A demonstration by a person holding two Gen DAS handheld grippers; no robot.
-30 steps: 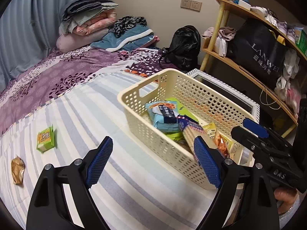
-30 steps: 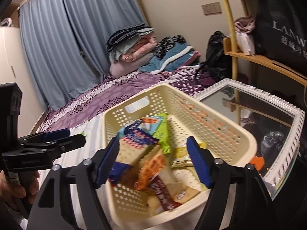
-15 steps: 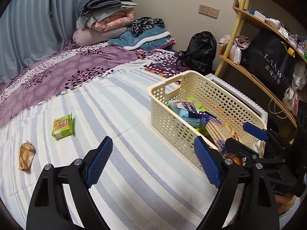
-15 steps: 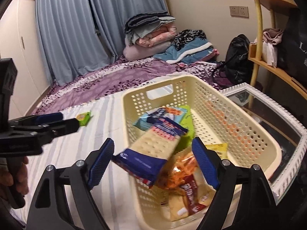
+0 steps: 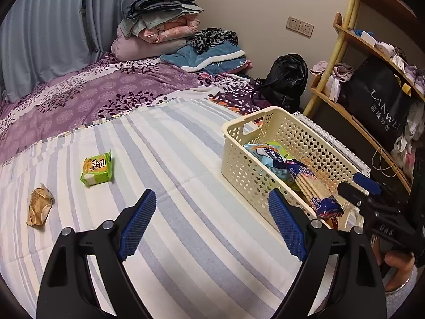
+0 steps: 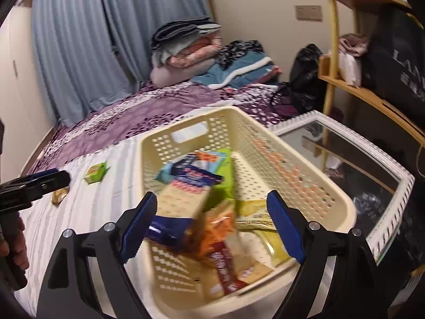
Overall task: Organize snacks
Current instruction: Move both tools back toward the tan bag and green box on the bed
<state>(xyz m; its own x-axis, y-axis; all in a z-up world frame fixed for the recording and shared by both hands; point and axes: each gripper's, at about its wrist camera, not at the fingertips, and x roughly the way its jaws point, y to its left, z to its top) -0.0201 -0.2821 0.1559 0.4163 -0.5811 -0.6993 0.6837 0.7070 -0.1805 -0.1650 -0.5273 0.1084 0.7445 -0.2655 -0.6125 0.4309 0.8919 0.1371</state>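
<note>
A cream perforated basket (image 5: 236, 156) (image 6: 300, 170) stands on the striped bed and holds several snack packs, with a long blue cracker pack (image 5: 313, 186) (image 6: 186, 194) leaning over its near rim. A green snack pack (image 5: 97, 168) (image 6: 96, 173) and a brown wrapped snack (image 5: 39, 207) (image 6: 59, 196) lie on the sheet to the left. My left gripper (image 5: 211, 220) is open and empty above the sheet, left of the basket. My right gripper (image 6: 209, 227) is open and empty over the basket's near end; it also shows in the left wrist view (image 5: 358, 188).
A white-framed mirror (image 6: 353, 170) lies right of the basket. A bamboo shelf (image 5: 353, 106) with a black bag (image 5: 377, 101) stands at the right. Folded bedding (image 5: 162, 34) and a black backpack (image 5: 287, 79) lie at the far end.
The left gripper has drawn back and left, so the basket looks farther right. The cracker pack has tipped farther over the basket's near rim. The right view is blurred by motion.
</note>
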